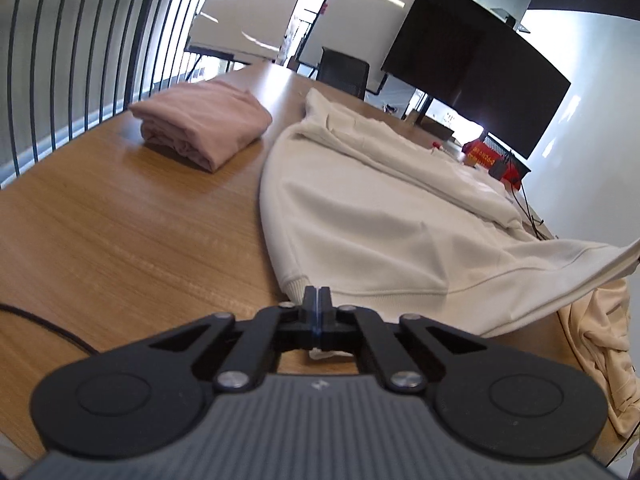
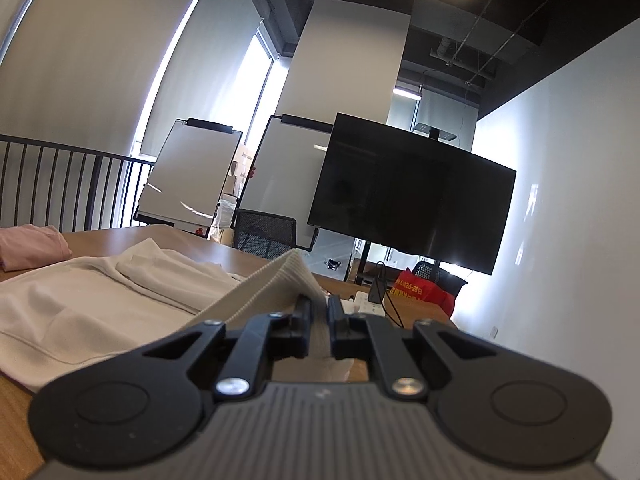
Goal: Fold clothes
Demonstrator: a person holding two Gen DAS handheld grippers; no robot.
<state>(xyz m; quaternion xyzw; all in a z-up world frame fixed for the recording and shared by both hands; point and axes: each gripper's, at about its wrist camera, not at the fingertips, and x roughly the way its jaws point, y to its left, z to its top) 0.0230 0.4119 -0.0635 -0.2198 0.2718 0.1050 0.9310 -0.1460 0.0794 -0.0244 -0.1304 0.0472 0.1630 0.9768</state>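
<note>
Cream sweatshirt (image 1: 360, 216) hem hidden behind tongs (image 1: 317, 294)

Bench (image 1: 120, 240): wood-grain top, smooth, satin sheen with window glare. Cream sweatshirt (image 1: 380, 220): soft matt knit cloth; ribbed cuff (image 2: 276, 284) coarser, ridged. Folded pink garment (image 1: 200, 124): matt soft cloth. Left hand-held gripper (image 1: 317, 300): matt black plastic links, bright metal pivot pins, ribbed grey body. Television screen (image 1: 476, 76): glossy black. Railing (image 1: 80, 48): dark painted metal bars.
</note>
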